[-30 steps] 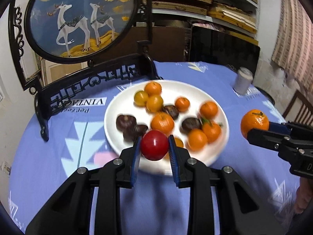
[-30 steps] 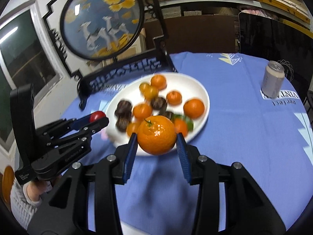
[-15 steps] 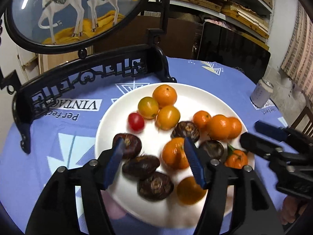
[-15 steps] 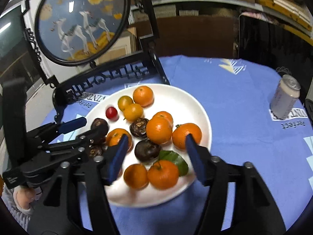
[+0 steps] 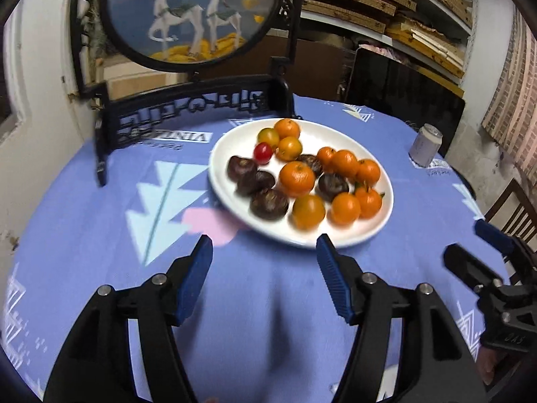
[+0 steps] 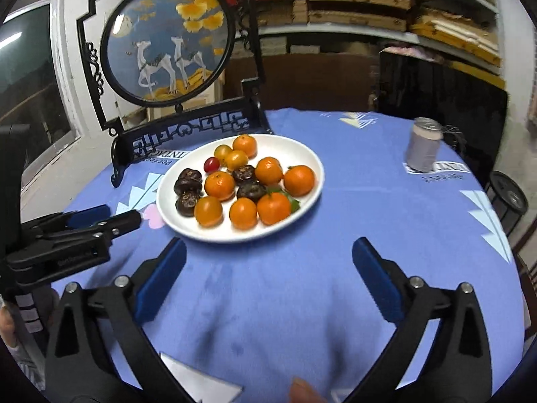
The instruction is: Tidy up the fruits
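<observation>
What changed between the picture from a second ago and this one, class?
Both hand-held grippers let go: the left dropped the red tomato and the right its orange onto the white plate, jaws just opening, then pulled back empty. The can and screen stand stayed.

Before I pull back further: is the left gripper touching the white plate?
Apart. The left wrist view shows the left gripper open and empty, with blue tablecloth visible between its fingertips and the plate rim.

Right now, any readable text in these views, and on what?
"VINTAGE": upside down, printed on the tablecloth left of the plate, blurred; again at the foot of the can, partly hidden.
"Perfect": upside down, beside that print near the can, small.
Can: no legible label.
</observation>
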`<state>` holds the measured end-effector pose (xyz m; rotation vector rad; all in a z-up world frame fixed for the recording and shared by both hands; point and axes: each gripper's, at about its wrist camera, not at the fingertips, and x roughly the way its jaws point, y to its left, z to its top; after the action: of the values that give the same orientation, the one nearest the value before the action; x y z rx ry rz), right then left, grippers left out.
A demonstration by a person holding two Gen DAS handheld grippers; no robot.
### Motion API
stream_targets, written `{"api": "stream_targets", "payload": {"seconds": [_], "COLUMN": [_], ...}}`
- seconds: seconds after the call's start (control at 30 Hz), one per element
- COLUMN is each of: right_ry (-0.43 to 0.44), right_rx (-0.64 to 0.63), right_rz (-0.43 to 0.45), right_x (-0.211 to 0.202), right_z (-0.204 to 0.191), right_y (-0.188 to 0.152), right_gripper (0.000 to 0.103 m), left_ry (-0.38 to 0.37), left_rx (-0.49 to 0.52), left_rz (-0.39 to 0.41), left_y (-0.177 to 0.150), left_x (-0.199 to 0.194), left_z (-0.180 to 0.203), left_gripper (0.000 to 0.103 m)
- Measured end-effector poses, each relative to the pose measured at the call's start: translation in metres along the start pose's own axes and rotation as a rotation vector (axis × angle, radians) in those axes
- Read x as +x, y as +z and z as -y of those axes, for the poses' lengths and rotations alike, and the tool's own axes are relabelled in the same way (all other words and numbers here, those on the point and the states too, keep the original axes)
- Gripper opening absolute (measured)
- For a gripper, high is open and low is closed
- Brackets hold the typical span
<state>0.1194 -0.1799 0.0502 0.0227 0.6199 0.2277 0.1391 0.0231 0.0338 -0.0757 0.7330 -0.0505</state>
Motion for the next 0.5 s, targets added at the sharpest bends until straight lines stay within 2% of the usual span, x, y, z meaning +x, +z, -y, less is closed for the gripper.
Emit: {"api": "stream_targets", "payload": {"seconds": [0.13, 0.17, 0.2, 0.23, 0.27, 0.37, 0.4, 0.47, 0.5], "right_ry": [0.000, 0.006, 0.010, 0.015, 0.019, 0.014, 0.013, 0.017, 0.022], "right_rx": [0.009, 0.013, 0.018, 0.016, 0.010, -0.005, -0.010, -0.007, -0.004], "right_rz": [0.024, 0.024, 0.023, 0.020, 0.020, 0.032, 0.033, 0.024, 0.019], "right_x": [-0.022, -0.026, -0.028, -0.029, -0.030, -0.034, -0.034, -0.032, -0.031], "right_z": [-0.001, 0.000, 0.000, -0.001, -0.002, -0.003, -0.003, -0.003, -0.002], "right_y": [-0.024, -0.028, -0.031, -0.034, -0.036, -0.037, -0.037, -0.038, -0.038], "right_gripper": [0.101, 0.101, 0.101, 0.101, 0.101, 0.101, 0.101, 0.101, 0.101], "left_ry": [0.007, 0.008, 0.008, 0.007, 0.006, 0.035, 0.071, 0.126, 0.121], "left_rx": [0.002, 0.005, 0.008, 0.012, 0.013, 0.030, 0.041, 0.055, 0.057], "left_rz": [0.032, 0.040, 0.046, 0.058, 0.071, 0.141, 0.167, 0.181, 0.176], "left_y": [-0.013, -0.015, -0.016, -0.018, -0.018, -0.018, -0.019, -0.020, -0.020], "left_x": [-0.019, -0.022, -0.025, -0.028, -0.032, -0.044, -0.047, -0.049, -0.049], "left_z": [-0.001, 0.000, 0.000, 0.001, 0.002, 0.005, 0.007, 0.010, 0.011], "left_gripper": [0.065, 0.068, 0.073, 0.090, 0.102, 0.102, 0.102, 0.102, 0.102]}}
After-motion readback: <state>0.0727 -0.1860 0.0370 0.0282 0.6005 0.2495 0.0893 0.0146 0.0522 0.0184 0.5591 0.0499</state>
